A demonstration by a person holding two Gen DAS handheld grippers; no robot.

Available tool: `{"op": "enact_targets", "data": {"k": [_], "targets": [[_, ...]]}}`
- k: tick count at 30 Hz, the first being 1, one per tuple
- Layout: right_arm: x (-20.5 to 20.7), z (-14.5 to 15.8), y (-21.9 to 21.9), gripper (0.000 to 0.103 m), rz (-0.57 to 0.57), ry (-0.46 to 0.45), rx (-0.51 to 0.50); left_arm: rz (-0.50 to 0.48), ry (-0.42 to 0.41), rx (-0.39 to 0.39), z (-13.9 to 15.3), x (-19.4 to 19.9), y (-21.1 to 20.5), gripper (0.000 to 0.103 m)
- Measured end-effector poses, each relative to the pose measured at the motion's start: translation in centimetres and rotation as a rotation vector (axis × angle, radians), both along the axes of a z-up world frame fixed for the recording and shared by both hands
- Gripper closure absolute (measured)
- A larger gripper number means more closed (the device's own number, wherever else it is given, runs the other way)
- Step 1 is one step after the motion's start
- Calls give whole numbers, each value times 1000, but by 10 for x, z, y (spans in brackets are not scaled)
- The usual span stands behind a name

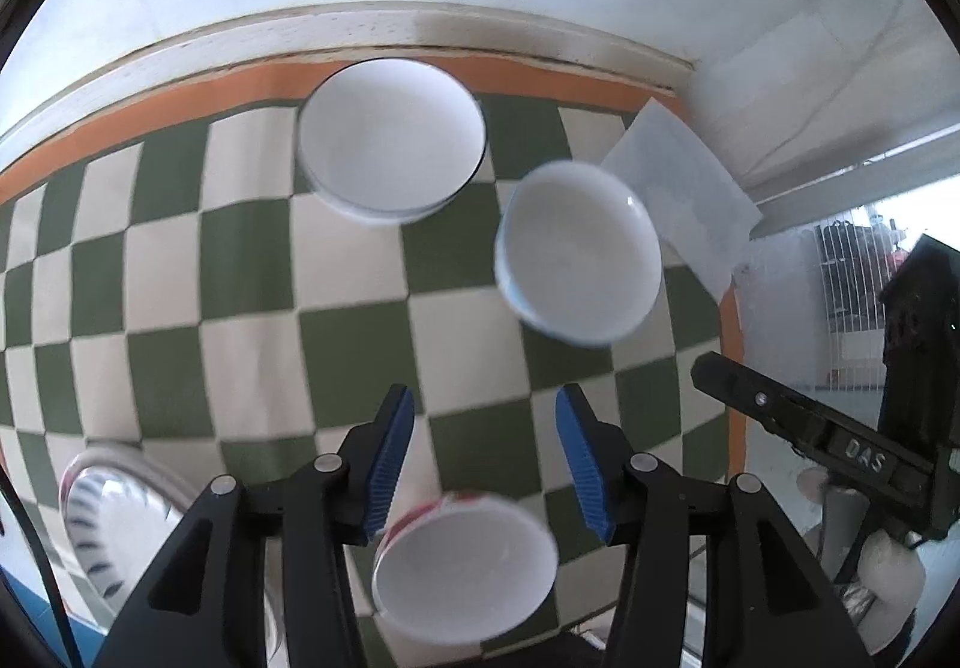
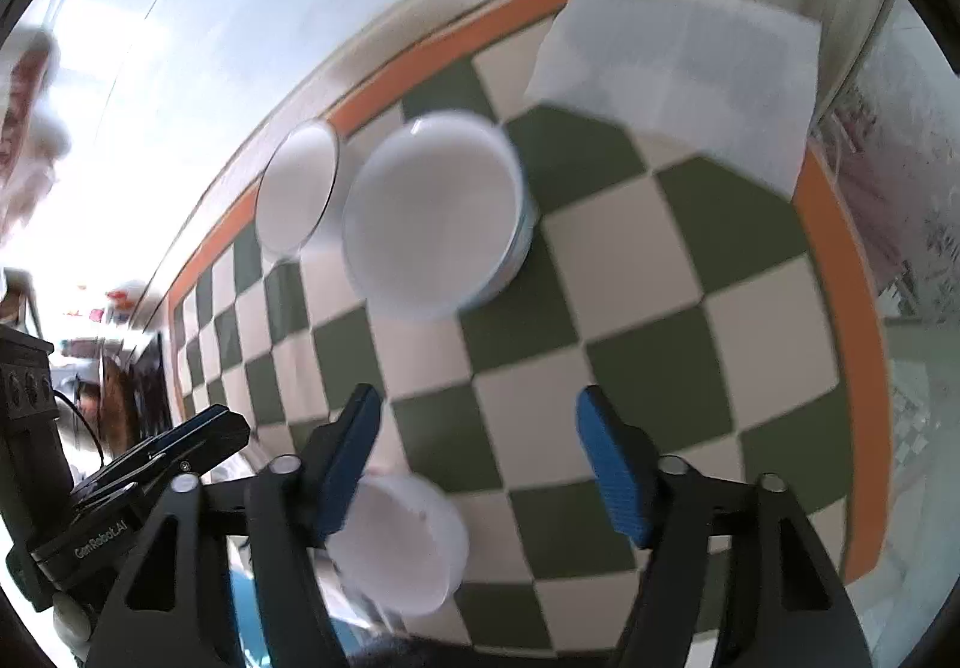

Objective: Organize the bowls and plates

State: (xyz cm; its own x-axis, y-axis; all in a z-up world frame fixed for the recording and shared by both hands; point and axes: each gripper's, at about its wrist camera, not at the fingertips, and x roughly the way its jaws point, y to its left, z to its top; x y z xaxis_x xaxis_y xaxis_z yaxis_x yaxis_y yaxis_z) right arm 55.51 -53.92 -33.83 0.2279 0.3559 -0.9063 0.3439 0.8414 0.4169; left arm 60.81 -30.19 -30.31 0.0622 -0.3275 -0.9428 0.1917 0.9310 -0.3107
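Observation:
My left gripper [image 1: 486, 404] hangs open above the checked tablecloth [image 1: 252, 272], with nothing between its blue pads. Below it stands a white bowl with a red pattern [image 1: 465, 566]. Farther off stand a white bowl with a dark rim [image 1: 390, 140] on others and a blue-rimmed white bowl [image 1: 579, 254]. My right gripper [image 2: 480, 404] is open too and holds nothing. In the right wrist view, the blue-rimmed bowl [image 2: 432, 212] tops a stack ahead, the dark-rimmed bowl [image 2: 297, 188] stands behind it, and the small white bowl [image 2: 402, 542] sits near the left finger.
A striped dish [image 1: 114, 524] sits at the near left table edge. A white foam sheet [image 2: 678, 68] lies on the far right corner by the wall. An orange border [image 2: 840, 308] marks the cloth's edge. The other gripper's black finger [image 1: 780, 416] reaches in from the right.

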Motion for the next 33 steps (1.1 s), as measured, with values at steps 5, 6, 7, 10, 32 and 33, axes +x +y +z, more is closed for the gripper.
{"op": "enact_targets", "data": {"k": [5,6,7,10,32,33], "targets": [[30,-6,-17,23,-19,2,-12,1,51,4,-24,31,-18,56],[37,-10,-17,23,-13,9,-18,-2,68,-2,-30,36,-21,56],[46,-14,-20,23,-4,22,-29,-3,82,-1,-36,41,-25,56],[56,-27,-17,23,5,36,-46,-7,109,8,-50,50,-33,56],[95,-88,-7,91,-8,84,-27,2,132,7,-84,78,-53,91],[95,-88,-5,91,-4,81,-32,3,130,8,-83,77,-53,91]]}}
